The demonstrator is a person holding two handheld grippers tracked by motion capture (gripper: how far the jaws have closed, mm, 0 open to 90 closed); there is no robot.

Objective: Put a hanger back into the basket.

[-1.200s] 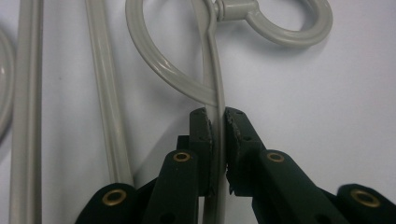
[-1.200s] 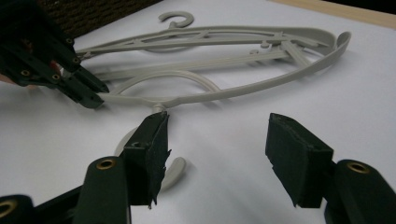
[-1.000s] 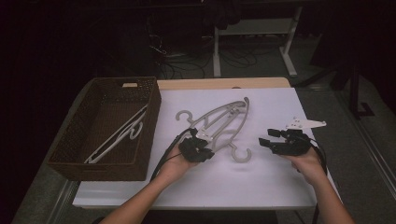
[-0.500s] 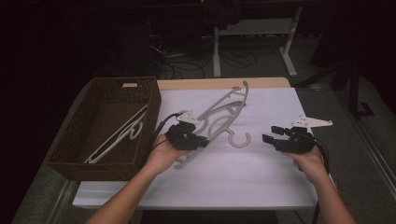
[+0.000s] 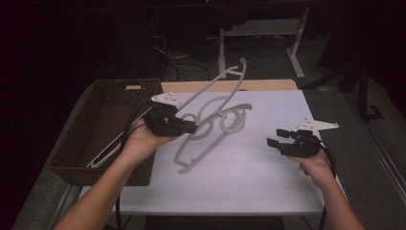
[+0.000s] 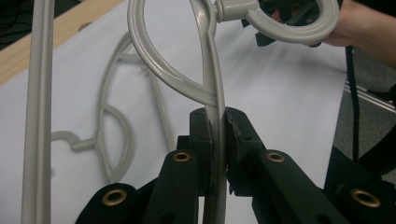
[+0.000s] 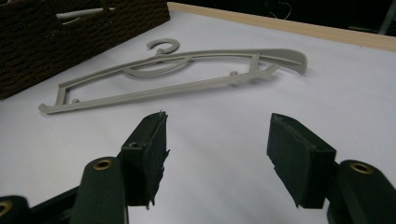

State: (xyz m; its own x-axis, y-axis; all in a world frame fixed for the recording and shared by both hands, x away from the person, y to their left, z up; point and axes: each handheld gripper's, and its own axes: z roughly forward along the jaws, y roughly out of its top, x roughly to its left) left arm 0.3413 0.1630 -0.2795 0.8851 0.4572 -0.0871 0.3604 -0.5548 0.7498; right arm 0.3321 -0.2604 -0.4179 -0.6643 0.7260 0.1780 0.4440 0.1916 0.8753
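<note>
Grey plastic hanger [image 5: 218, 103], raised above the white-covered bench [image 5: 239, 182] and tilted, its far end up; the left tool [image 5: 189, 128] clamps one thin bar of it. In the left tool view the bar [image 6: 215, 116] runs pinched between both pads, and the hanger's ring-shaped hook [image 6: 289, 23] partly hides the far right hand. A second hanger [image 7: 177, 77] lies flat on the bench; in the high view the lifted one overlaps it, so the two outlines are hard to separate, whereas the right tool view shows it whole. The right tool [image 5: 274, 139] hovers near the bench's right edge, jaws apart with nothing between them. The wicker basket [image 5: 72, 143] at left holds pale hangers [image 5: 107, 151], mostly in shadow.
</note>
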